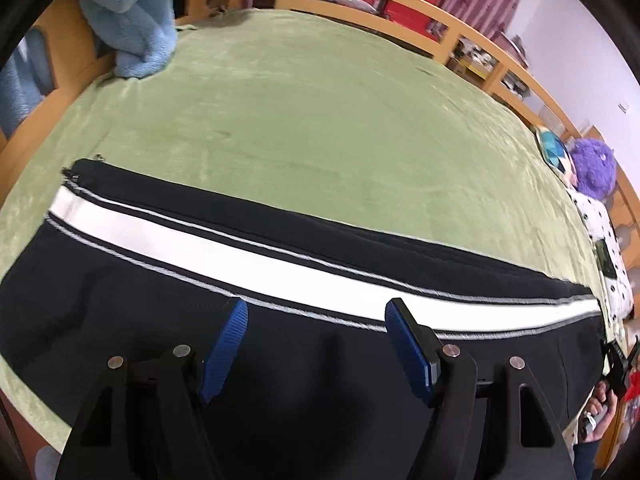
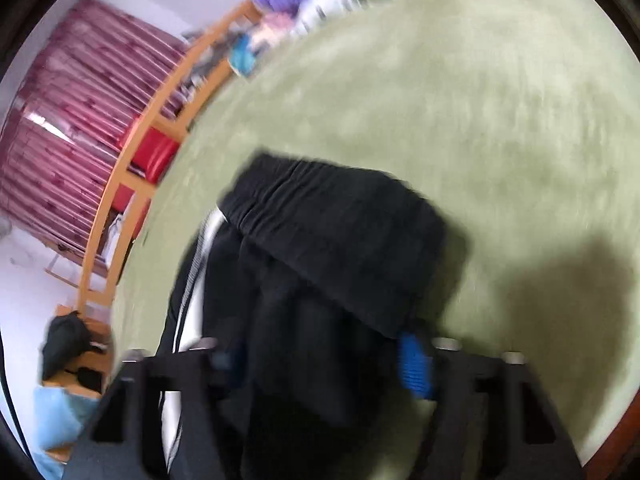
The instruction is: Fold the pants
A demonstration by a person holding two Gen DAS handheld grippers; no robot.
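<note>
Black pants (image 1: 200, 320) with a white side stripe (image 1: 248, 256) lie flat across the green bed cover, cuffs at the left. My left gripper (image 1: 316, 312) hovers just over the leg, jaws wide apart and empty. In the blurred right wrist view the waistband end of the pants (image 2: 332, 232) sits between the fingers of my right gripper (image 2: 320, 360), with the elastic band bunched ahead of them. The blue pads (image 2: 414, 366) stand apart on either side of the cloth; the blur hides whether they pinch it.
The green cover (image 1: 320, 120) spreads past the pants. A light blue blanket (image 1: 132, 20) is heaped at the far left corner. A purple plush (image 1: 592, 168) and a dotted white pillow (image 1: 600, 240) lie at the right. A wooden rail (image 1: 400, 8) rims the bed.
</note>
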